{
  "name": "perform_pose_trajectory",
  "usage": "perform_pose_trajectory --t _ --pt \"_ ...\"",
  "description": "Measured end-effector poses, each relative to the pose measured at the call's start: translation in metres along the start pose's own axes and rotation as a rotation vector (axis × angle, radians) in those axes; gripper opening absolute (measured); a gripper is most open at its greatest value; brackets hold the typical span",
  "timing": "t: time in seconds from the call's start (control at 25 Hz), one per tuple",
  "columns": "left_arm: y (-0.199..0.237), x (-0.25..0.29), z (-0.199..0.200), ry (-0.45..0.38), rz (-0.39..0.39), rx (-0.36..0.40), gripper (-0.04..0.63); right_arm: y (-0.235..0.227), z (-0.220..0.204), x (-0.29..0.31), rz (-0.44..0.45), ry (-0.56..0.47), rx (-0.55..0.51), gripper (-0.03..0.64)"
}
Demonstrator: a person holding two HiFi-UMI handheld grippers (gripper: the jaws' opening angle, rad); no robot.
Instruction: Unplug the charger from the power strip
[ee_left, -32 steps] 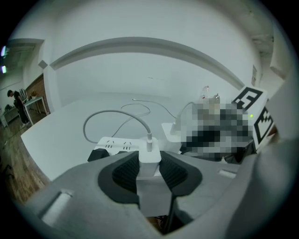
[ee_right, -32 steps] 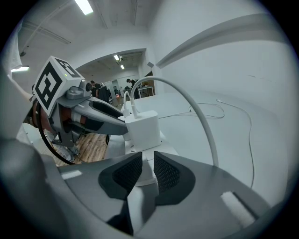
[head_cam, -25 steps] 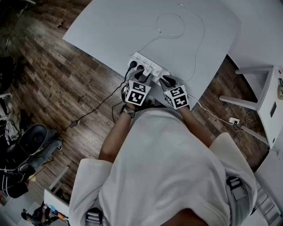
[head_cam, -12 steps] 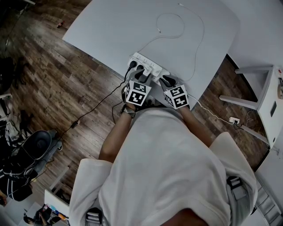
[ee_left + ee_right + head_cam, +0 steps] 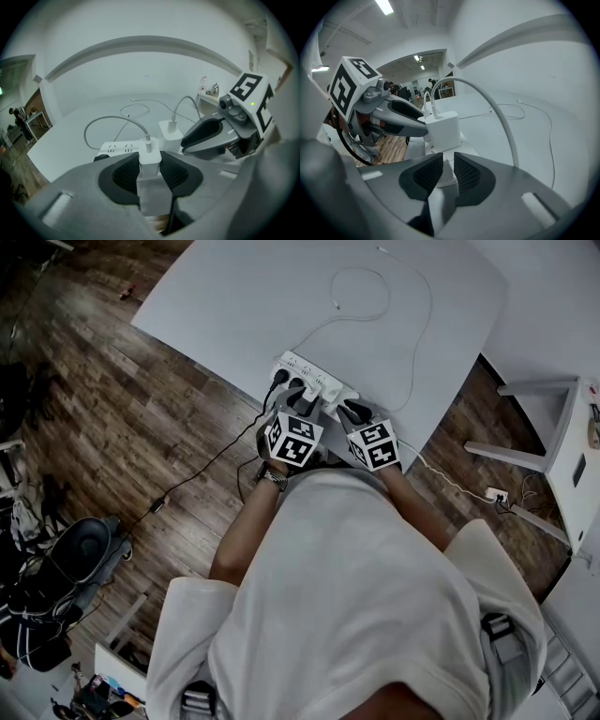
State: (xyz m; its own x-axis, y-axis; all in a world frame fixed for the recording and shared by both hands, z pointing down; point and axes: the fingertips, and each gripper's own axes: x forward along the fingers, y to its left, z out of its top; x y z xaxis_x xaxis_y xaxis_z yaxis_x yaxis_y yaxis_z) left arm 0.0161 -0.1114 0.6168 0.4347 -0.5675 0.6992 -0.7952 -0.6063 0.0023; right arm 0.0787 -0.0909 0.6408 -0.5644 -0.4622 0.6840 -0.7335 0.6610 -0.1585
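Gripping the charger [image 5: 150,160] between its pads [image 5: 125,176], the left tool [image 5: 150,168] leans over the power strip [image 5: 117,149].

Small white cube charger [image 5: 150,161], cable attached, stands upright on the long white power strip [image 5: 317,380] lying flat at the bench's [image 5: 234,306] near edge.

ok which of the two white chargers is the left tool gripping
The nearer charger, clamped in the left tool where it plugs into the power strip. The other charger stands farther along the strip, with no tool closed on it.
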Motion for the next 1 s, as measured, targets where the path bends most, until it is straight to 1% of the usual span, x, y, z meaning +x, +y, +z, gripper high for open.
perform_pose_trajectory --t 0.04,0.12,0.24,0.48,0.64,0.72,0.88,1.0 --pt "-0.0003 0.0004 -0.0002 0.004 0.007 0.013 0.138 -0.0002 -0.0002 0.0002 -0.001 0.000 0.000 0.074" --pt "-0.0009 0.0008 0.0000 0.002 0.006 0.011 0.138 -0.0005 -0.0003 -0.0001 -0.002 0.000 0.000 0.074" --pt "-0.0001 -0.0004 -0.0001 -0.009 -0.010 -0.024 0.138 0.0003 -0.0002 -0.0002 -0.002 0.001 0.001 0.074" --pt "0.0025 0.0011 0.0006 -0.032 -0.042 -0.118 0.140 -0.0018 -0.0007 0.0005 -0.002 0.003 0.003 0.074" --pt "0.0060 -0.0004 -0.0002 -0.038 -0.045 -0.146 0.140 -0.0002 0.0011 0.0019 -0.002 0.001 0.003 0.074" --pt "0.0070 -0.0003 -0.0003 -0.036 -0.041 -0.128 0.140 0.0003 0.0013 0.0027 -0.003 0.000 0.001 0.074" --pt "0.0024 0.0013 -0.0001 -0.003 -0.011 -0.023 0.138 -0.0005 0.0001 0.0019 -0.004 0.000 0.000 0.074" --pt "0.0010 0.0014 -0.0008 0.003 0.008 0.008 0.138 -0.0003 -0.0003 0.0018 -0.004 -0.001 -0.001 0.074"
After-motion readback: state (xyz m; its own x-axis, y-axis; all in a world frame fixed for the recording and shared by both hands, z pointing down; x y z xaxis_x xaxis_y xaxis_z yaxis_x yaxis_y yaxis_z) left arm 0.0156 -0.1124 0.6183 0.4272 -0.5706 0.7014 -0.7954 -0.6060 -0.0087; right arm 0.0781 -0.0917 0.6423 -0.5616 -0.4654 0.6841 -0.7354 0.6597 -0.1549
